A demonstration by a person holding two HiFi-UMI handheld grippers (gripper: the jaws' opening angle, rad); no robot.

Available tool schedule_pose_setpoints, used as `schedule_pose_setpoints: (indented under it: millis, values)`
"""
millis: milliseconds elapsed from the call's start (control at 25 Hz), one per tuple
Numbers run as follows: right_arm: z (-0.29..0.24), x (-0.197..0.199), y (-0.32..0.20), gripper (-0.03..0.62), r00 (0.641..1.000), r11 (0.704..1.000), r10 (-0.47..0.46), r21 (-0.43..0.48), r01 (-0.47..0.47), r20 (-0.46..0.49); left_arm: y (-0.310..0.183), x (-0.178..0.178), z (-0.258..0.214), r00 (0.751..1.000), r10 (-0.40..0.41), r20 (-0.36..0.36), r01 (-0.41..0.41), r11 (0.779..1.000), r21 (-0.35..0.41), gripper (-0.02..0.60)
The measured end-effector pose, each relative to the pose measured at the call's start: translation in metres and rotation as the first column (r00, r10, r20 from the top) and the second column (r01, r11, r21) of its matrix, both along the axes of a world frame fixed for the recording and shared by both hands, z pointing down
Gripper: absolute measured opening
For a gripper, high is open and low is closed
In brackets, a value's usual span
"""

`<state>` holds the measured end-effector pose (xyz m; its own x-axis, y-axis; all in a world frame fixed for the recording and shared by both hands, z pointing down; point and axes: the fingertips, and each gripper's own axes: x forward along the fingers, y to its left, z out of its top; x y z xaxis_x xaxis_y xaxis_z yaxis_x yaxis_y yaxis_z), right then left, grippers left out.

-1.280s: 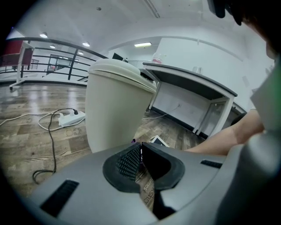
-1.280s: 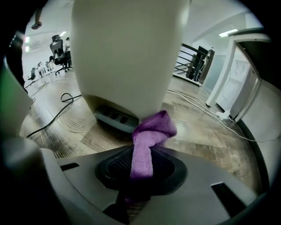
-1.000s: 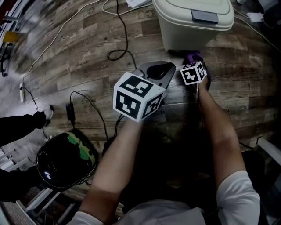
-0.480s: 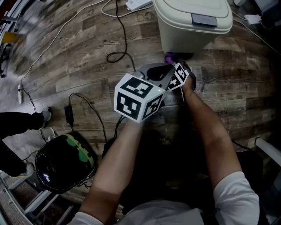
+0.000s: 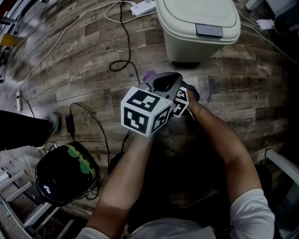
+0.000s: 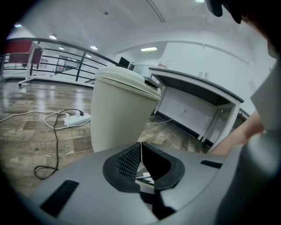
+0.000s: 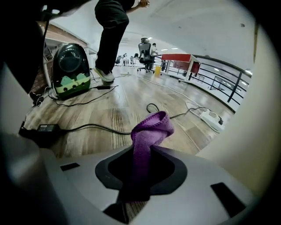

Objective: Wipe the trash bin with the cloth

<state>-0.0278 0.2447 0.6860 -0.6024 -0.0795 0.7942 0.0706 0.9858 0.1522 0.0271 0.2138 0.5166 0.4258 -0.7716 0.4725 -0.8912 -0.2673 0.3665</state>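
Observation:
The cream trash bin [image 5: 196, 28] stands on the wood floor at the top of the head view, lid down. It also fills the middle of the left gripper view as the bin [image 6: 118, 110]. My left gripper [image 6: 140, 151] is shut with nothing between its jaws and hovers a short way in front of the bin. My right gripper [image 7: 142, 160] is shut on the purple cloth [image 7: 149, 129], which sticks up out of the jaws. From the head camera that gripper lies mostly under the left one; only its marker cube [image 5: 181, 101] and a tip of cloth [image 5: 148, 74] show.
Black cables [image 5: 124, 44] and a white power strip [image 5: 142, 6] lie on the floor left of the bin. A black domed carrier [image 5: 67, 172] sits at the lower left. A person's legs [image 7: 109, 39] stand beyond it. A desk [image 6: 197, 92] is behind the bin.
My right gripper has pulled the cloth away from the foot of the bin, leftward and nearer, passing under the left gripper. The left gripper has barely moved.

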Motion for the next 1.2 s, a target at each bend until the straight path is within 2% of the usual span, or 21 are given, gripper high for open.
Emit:
schedule_pose_setpoints:
  millis: [120,240,400,600,840,1040,1200]
  values:
    - [-0.018,0.002,0.02,0.092,0.995,0.995,-0.099,-0.019,0.099,0.001,0.003,-0.005,-0.016,0.995,-0.101,0.006,0.101,0.995,0.012,0.009]
    - [-0.048,0.03,0.032,0.092,0.987,0.987,-0.158,-0.042,0.156,-0.038,0.016,-0.004,-0.031,0.98,-0.2,-0.011,0.2,0.98,0.011,0.009]
    - [-0.112,0.09,0.03,0.092,0.98,0.986,-0.159,-0.075,0.151,-0.122,0.054,0.017,-0.052,0.972,-0.234,-0.024,0.232,0.97,-0.074,0.009]
    - [-0.211,0.125,0.02,0.092,0.971,0.98,-0.18,-0.109,0.164,-0.159,0.089,0.008,-0.123,0.952,-0.305,-0.031,0.296,0.941,-0.164,0.009]
    - [-0.307,0.115,-0.002,0.092,0.951,0.957,-0.282,-0.104,0.271,-0.123,0.077,-0.009,-0.204,0.917,-0.399,-0.023,0.391,0.907,-0.155,0.009]
    - [-0.351,0.098,-0.027,0.092,0.928,0.933,-0.355,-0.101,0.345,-0.11,0.061,-0.026,-0.235,0.88,-0.475,-0.015,0.467,0.87,-0.161,0.009]
    - [-0.374,0.088,-0.052,0.092,0.905,0.916,-0.397,-0.127,0.381,-0.154,0.053,-0.031,-0.249,0.858,-0.513,-0.033,0.501,0.849,-0.168,0.009]
